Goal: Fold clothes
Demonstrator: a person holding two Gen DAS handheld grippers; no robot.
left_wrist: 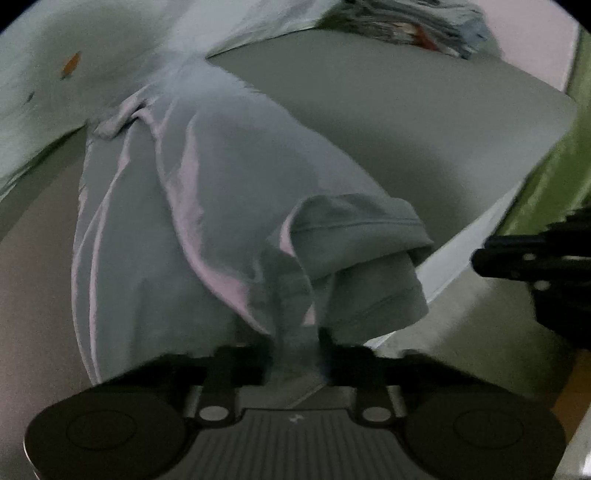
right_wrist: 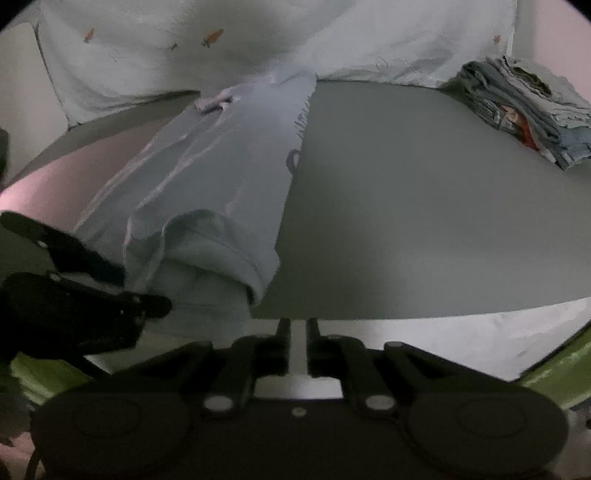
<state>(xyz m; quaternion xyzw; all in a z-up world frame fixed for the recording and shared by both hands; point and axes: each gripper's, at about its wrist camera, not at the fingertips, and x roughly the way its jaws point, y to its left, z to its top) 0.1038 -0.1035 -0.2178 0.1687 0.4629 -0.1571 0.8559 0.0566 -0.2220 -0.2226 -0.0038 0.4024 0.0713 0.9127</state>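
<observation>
A pale blue shirt (left_wrist: 207, 206) lies in a long folded strip on the grey table (left_wrist: 406, 122). My left gripper (left_wrist: 295, 350) is shut on the shirt's near end, and a sleeve cuff (left_wrist: 362, 229) droops beside it. In the right wrist view the same shirt (right_wrist: 221, 170) runs away to the left, and the left gripper (right_wrist: 147, 291) grips its near edge. My right gripper (right_wrist: 297, 332) hangs at the table's front edge with its fingers nearly together and nothing between them. It also shows at the right edge of the left wrist view (left_wrist: 491, 258).
A stack of folded clothes (right_wrist: 524, 110) sits at the table's far right corner; it also shows in the left wrist view (left_wrist: 417, 22). A white patterned sheet (right_wrist: 184, 48) hangs behind the table. A white cloth (right_wrist: 461, 332) covers the front edge, with green fabric (right_wrist: 554, 369) below.
</observation>
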